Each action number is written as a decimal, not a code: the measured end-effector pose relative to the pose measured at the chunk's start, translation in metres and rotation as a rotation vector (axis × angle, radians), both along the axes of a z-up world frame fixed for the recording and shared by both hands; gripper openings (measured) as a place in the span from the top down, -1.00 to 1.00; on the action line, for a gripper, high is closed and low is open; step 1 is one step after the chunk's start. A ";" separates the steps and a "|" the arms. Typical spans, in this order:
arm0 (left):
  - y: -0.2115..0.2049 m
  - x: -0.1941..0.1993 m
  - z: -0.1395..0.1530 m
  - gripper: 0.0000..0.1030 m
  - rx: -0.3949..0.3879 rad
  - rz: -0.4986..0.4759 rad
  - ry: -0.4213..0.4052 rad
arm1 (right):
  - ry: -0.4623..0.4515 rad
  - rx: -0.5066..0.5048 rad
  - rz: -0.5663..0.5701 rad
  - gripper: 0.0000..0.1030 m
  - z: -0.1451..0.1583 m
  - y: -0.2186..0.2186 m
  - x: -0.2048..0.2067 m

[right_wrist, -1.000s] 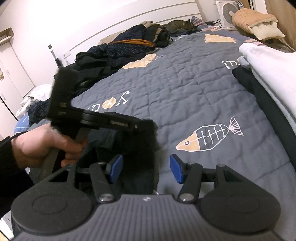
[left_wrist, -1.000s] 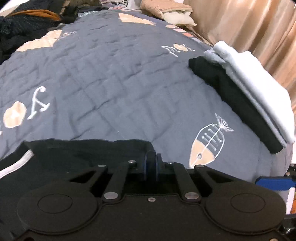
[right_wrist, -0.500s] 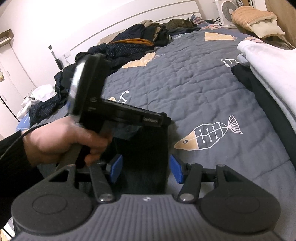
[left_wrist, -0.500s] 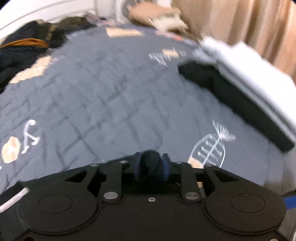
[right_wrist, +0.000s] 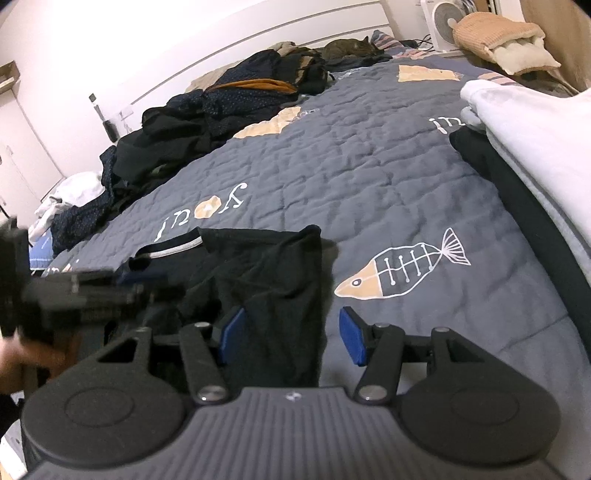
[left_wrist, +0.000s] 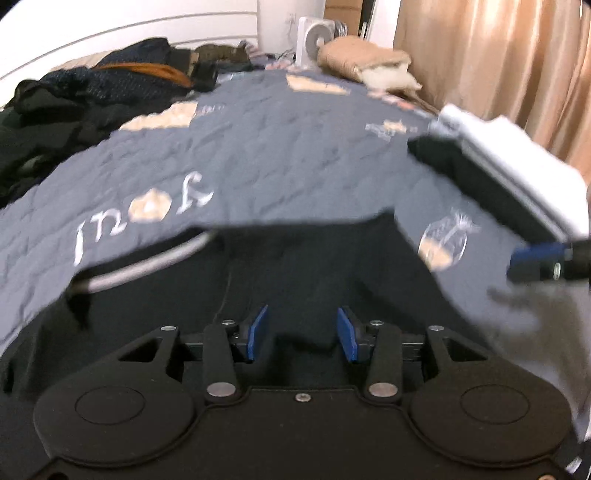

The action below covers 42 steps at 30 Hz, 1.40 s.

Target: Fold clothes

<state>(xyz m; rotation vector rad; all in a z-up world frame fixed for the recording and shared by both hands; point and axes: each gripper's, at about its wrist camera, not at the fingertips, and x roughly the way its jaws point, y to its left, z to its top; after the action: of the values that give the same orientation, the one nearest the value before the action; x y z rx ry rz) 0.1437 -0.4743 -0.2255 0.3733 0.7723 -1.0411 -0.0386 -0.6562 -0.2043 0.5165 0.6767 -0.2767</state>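
My left tool (left_wrist: 301,334) has just been opening, pads clear of cloth. Right tool (right_wrist: 291,338) is half open; the black garment (right_wrist: 258,280) runs between its pads, not pinched. It lies on the bed (right_wrist: 369,177), long axis away from me. Its far right corner lies ahead of the right tool, so that's probably nearer.

A white fan (right_wrist: 445,20) stands at one o'clock; what looks like a cat (right_wrist: 349,47) lies at twelve.
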 end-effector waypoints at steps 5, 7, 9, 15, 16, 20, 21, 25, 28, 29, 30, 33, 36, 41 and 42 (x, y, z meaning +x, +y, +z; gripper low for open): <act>0.019 -0.019 -0.007 0.21 -0.076 -0.020 0.180 | 0.010 -0.008 0.013 -0.08 -0.001 0.005 0.004; 0.026 -0.026 -0.010 0.22 -0.124 -0.024 0.246 | 0.013 -0.012 0.018 -0.08 -0.002 0.007 0.005; 0.025 -0.029 -0.016 0.22 -0.124 -0.010 0.266 | 0.017 -0.015 0.019 -0.08 -0.002 0.007 0.005; 0.020 -0.033 -0.037 0.64 -0.112 0.055 0.347 | 0.033 -0.017 0.039 -0.08 -0.005 0.010 0.006; 0.023 -0.035 -0.036 0.80 -0.143 0.051 0.370 | 0.037 -0.017 0.046 -0.08 -0.006 0.011 0.007; 0.045 -0.047 -0.029 0.85 -0.211 0.053 0.448 | 0.083 -0.030 0.074 -0.09 -0.014 0.016 0.011; 0.052 -0.051 -0.029 0.86 -0.212 0.060 0.465 | 0.098 -0.033 0.080 -0.09 -0.016 0.017 0.013; 0.071 -0.067 -0.028 0.87 -0.178 0.073 0.500 | 0.164 -0.071 0.099 -0.08 -0.024 0.022 0.016; 0.075 -0.078 -0.030 0.87 -0.139 0.057 0.492 | 0.185 -0.089 0.103 -0.09 -0.027 0.023 0.016; 0.075 -0.081 -0.029 0.87 -0.140 0.053 0.472 | 0.190 -0.094 0.104 -0.09 -0.028 0.024 0.016; 0.077 -0.081 -0.025 0.85 -0.172 0.064 0.454 | 0.196 -0.099 0.104 -0.09 -0.028 0.024 0.016; 0.081 -0.077 -0.015 0.49 -0.228 0.104 0.387 | 0.185 -0.095 0.100 -0.09 -0.026 0.023 0.014; 0.073 -0.075 -0.015 0.41 -0.238 0.089 0.375 | 0.163 -0.084 0.091 -0.09 -0.023 0.020 0.012; 0.056 -0.071 -0.025 0.41 -0.231 0.076 0.381 | 0.154 -0.069 0.091 -0.09 -0.024 0.019 0.014; 0.053 -0.070 -0.029 0.42 -0.228 0.075 0.393 | 0.157 -0.072 0.094 -0.09 -0.024 0.019 0.014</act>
<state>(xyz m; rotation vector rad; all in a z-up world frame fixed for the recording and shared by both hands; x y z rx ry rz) 0.0741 -0.4217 -0.2543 -0.0599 0.9959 -1.1329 -0.0241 -0.6367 -0.2282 0.3959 0.8382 -0.2534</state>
